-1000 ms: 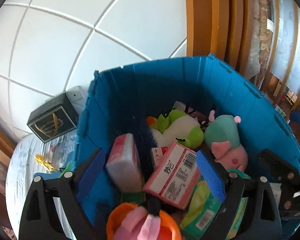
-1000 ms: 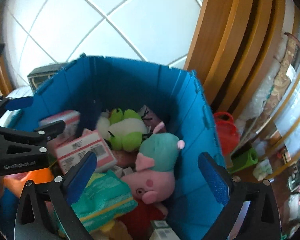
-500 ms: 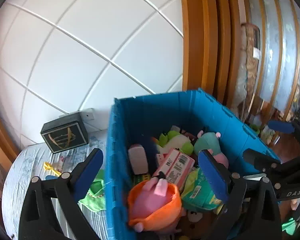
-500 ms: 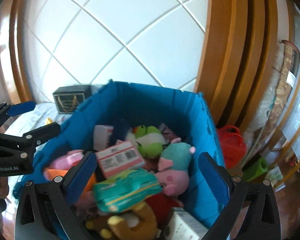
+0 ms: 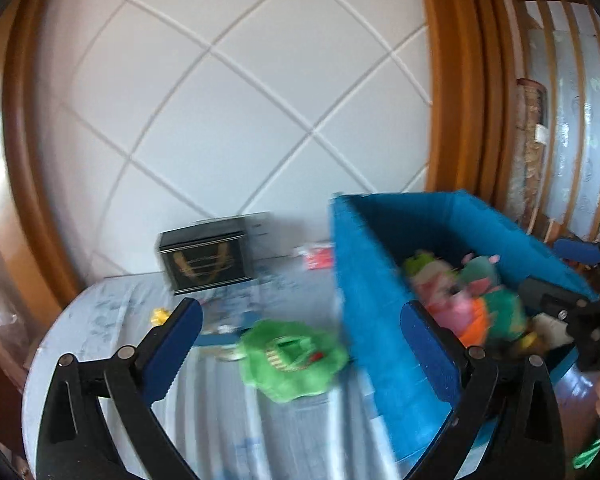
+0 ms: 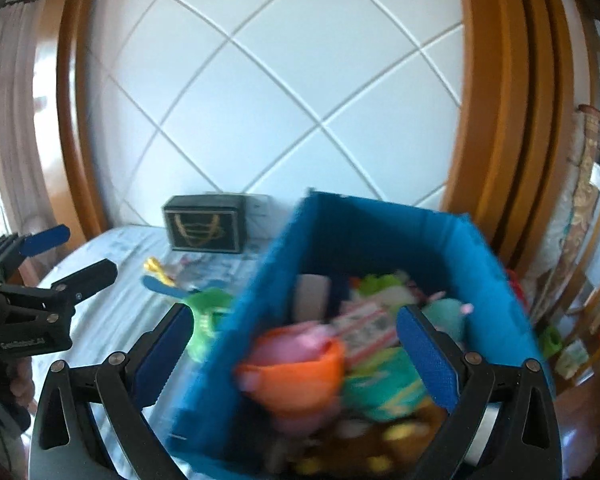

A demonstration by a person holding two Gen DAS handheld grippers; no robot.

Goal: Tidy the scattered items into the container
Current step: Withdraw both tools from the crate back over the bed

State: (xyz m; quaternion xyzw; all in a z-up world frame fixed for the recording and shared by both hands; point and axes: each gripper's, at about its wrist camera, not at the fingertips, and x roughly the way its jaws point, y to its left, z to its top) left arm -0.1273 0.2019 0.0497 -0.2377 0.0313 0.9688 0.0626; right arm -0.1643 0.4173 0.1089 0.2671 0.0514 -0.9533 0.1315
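The blue container [image 5: 380, 320] [image 6: 284, 264] stands on the table, full of plush toys and packets, with an orange and pink plush [image 6: 296, 372] at the near side. A green plush toy [image 5: 292, 356] [image 6: 206, 320] lies on the cloth just left of it. My left gripper [image 5: 300, 312] [image 6: 72, 256] hovers back from that toy, its jaws opening with nothing between the pads. My right gripper [image 6: 294, 314] [image 5: 564, 272] is open and empty, above the container's near left corner. Both views are motion-blurred.
A black box with a gold emblem [image 5: 204, 260] [image 6: 204, 228] stands at the back by the white tiled wall. A small yellow item [image 5: 160, 316] [image 6: 156, 266] and a red packet [image 5: 318, 256] lie on the pale tablecloth [image 5: 100, 320]. Wooden frames rise on the right.
Both grippers have pulled back and up from inside the container. The left one has swung left, so the table and green toy now lie ahead of it. Its jaws stand wider.
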